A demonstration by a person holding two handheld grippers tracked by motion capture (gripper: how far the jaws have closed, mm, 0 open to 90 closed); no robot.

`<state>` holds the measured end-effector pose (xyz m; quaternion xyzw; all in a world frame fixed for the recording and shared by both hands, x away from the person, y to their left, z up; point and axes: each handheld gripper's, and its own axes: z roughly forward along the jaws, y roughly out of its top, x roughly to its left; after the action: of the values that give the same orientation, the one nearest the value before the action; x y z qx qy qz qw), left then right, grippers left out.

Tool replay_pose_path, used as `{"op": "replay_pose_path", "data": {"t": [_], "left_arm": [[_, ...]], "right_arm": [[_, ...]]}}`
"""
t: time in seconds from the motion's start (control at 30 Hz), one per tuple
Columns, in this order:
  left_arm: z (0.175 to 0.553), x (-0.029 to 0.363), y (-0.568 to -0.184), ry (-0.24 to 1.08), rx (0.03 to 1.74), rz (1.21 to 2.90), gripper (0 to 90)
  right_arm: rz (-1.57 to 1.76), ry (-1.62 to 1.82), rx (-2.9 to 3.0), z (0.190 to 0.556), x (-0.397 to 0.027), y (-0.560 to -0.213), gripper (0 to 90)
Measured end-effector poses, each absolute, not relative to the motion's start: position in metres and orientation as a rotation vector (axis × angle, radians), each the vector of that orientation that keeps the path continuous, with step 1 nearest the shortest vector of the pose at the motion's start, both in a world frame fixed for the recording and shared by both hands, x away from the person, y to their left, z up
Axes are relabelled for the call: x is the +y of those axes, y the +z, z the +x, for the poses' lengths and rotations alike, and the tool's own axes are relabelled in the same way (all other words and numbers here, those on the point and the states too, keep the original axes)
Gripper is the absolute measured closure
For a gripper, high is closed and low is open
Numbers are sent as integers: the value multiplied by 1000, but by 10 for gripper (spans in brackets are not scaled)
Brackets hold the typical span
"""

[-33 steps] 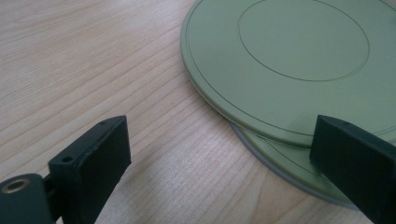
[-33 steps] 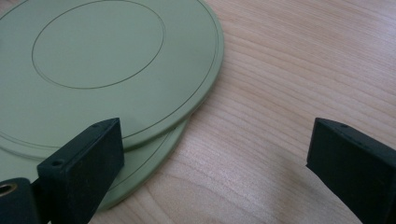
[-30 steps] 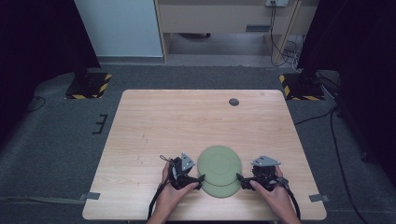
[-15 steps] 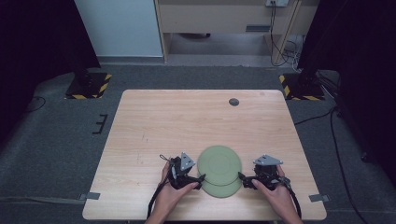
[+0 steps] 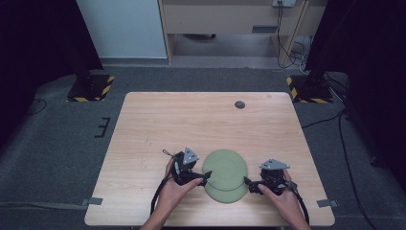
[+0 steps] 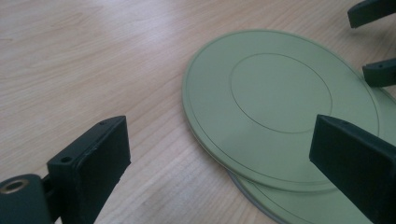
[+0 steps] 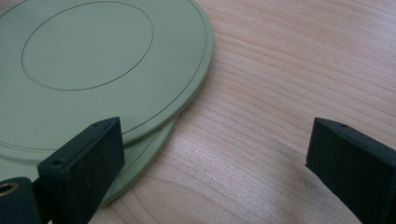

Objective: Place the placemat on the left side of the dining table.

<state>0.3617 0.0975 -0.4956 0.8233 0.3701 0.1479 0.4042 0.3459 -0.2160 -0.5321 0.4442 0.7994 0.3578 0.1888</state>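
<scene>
Two green plates (image 5: 225, 173) — round, flat, stacked offset, ring-grooved centre.

My recording lab, a lone wooden surface (image 5: 191, 120) on grey carpet (image 5: 57, 143), black stands on hazard-striped bases (image 5: 91, 88) at upper left and upper right, cables (image 5: 292, 43) trailing at the top, dark curtains at both sides

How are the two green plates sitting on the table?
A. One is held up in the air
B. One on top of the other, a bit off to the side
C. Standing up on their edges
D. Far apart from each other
B: the upper green plate lies flat on the lower green plate, whose edge peeks out on the table.
</scene>
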Motion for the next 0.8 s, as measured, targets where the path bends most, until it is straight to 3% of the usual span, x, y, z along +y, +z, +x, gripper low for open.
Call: {"op": "replay_pose_path", "data": {"t": [0.5,0.8], "left_arm": [[380,84,-492,340,887,2114,64],[393,78,-494,355,889,2156,168]], "right_arm": [[1255,1000,2248,347,-217,-532,40],[1252,1000,2242,348,-219,-532,40]]}}
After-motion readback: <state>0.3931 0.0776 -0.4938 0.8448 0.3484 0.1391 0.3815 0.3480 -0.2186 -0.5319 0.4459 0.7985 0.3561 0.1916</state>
